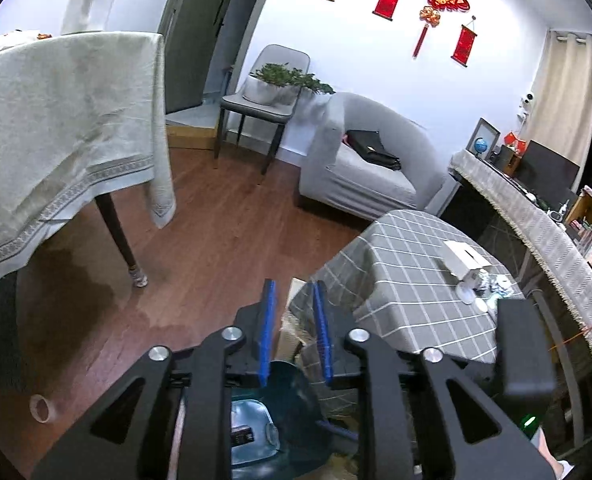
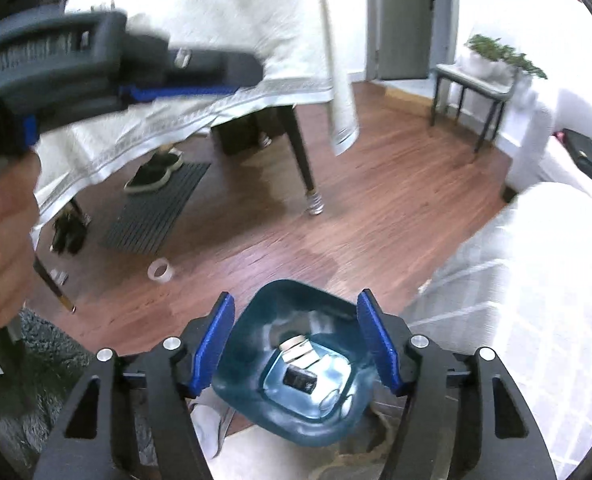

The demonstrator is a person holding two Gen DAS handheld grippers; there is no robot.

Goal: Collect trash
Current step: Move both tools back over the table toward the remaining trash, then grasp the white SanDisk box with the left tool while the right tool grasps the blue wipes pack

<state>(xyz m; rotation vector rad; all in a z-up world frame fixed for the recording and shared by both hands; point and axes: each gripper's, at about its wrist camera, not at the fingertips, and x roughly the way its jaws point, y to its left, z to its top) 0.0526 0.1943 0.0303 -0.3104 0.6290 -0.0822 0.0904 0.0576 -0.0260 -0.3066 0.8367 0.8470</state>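
A teal bin stands on the floor right under my right gripper, whose blue pads are spread wide with nothing between them. Inside the bin lie a small dark box, a white wrapper and a clear piece. In the left wrist view the same bin shows below my left gripper; its pads stand a narrow gap apart and hold nothing. A hand carries the left gripper at the upper left of the right wrist view. A tape roll lies on the wooden floor.
A low table with a grey checked cloth sits to the right, bearing a white box and crumpled scraps. A dining table with a pale cloth overhangs on the left. A grey sofa and chair stand behind. Shoes rest on a mat.
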